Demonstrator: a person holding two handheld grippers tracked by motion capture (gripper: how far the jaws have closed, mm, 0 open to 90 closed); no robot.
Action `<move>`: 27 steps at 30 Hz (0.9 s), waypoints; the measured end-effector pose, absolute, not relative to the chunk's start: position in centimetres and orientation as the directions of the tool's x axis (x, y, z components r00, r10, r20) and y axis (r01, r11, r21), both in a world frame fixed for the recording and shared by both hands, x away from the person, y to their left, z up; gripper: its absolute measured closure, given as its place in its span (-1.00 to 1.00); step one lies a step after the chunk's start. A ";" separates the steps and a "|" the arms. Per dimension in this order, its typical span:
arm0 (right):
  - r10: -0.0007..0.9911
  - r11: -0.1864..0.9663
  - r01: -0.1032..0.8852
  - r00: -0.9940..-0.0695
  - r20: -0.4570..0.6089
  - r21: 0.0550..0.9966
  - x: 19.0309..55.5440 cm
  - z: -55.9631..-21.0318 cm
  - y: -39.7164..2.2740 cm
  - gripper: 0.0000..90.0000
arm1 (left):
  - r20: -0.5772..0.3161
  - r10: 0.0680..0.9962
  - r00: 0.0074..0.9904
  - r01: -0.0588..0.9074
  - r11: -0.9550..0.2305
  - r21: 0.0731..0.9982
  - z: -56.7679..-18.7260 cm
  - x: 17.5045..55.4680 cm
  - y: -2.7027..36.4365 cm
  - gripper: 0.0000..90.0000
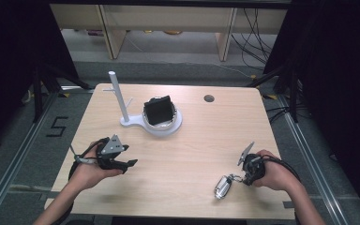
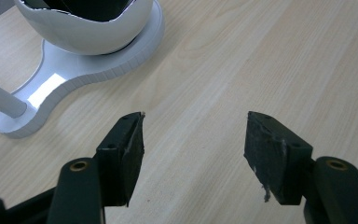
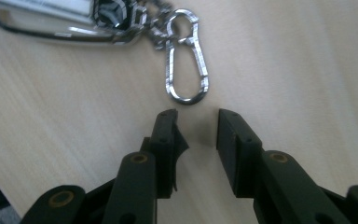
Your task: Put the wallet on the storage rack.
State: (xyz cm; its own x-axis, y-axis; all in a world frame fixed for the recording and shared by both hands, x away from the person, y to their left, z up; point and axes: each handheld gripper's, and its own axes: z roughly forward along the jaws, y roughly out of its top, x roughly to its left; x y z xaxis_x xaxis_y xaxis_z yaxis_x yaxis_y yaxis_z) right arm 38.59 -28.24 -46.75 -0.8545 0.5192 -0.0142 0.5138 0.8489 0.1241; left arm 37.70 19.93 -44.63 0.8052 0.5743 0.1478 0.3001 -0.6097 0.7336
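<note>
A silver key fob (image 1: 222,186) lies on the wooden table near the front right, with a metal snap clip (image 3: 186,70) chained to it. My right gripper (image 3: 196,126) is open and low over the table; the clip's loop lies just beyond its fingertips, with nothing between the jaws. In the high view the right gripper (image 1: 244,179) sits just right of the fob. My left gripper (image 1: 130,164) stands open at the front left, empty, its jaws wide apart (image 2: 193,140) over bare wood. Ahead of it is a white stand (image 1: 152,125) with an upright post (image 1: 117,93) and a bowl holding a black object (image 1: 159,110).
The stand's base (image 2: 98,65) and bowl (image 2: 84,28) lie up and to the left of the left gripper's jaws. A round cable hole (image 1: 209,98) is at the table's back right. Wooden shelving and cables are on the floor beyond the table.
</note>
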 end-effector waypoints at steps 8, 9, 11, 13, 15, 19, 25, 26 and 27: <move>0.594 0.779 0.579 -0.804 0.011 0.241 39.5 -46.2 -27.7 0.55 | 0.146 0.570 0.809 0.295 -0.607 0.738 -44.6 37.8 19.7 -0.17; 0.587 0.784 0.574 -0.809 0.019 0.237 39.5 -46.3 -27.6 0.55 | 0.143 0.569 0.810 0.297 -0.608 0.737 -44.6 37.7 19.7 -0.17; 0.567 0.802 0.555 -0.824 0.008 0.221 39.7 -46.7 -27.4 0.55 | 0.145 0.568 0.810 0.296 -0.609 0.736 -44.6 37.7 19.7 -0.17; 0.571 0.802 0.561 -0.821 0.017 0.206 39.6 -47.0 -27.3 0.56 | 0.132 0.573 0.809 0.308 -0.604 0.735 -44.7 37.7 19.7 -0.17; 0.570 0.800 0.561 -0.822 0.021 0.213 39.6 -47.2 -27.2 0.58 | 0.128 0.580 0.805 0.312 -0.597 0.739 -44.7 37.7 19.7 -0.17; 0.567 0.805 0.556 -0.823 0.006 0.206 39.6 -47.3 -26.9 0.67 | 0.126 0.587 0.800 0.320 -0.595 0.738 -44.8 37.7 19.7 -0.17; 0.516 0.845 0.507 -0.857 -0.008 0.169 39.1 -47.2 -26.4 0.82 | 0.134 0.574 0.808 0.306 -0.602 0.737 -44.7 37.7 19.6 -0.17; 0.496 0.857 0.483 -0.867 -0.036 0.177 39.0 -47.3 -26.3 0.85 | 0.132 0.579 0.805 0.308 -0.598 0.740 -44.7 37.7 19.5 -0.17; 0.485 0.864 0.472 -0.874 -0.039 0.177 39.0 -47.3 -26.2 0.89 | 0.132 0.571 0.811 0.306 -0.605 0.735 -44.7 37.7 19.4 -0.17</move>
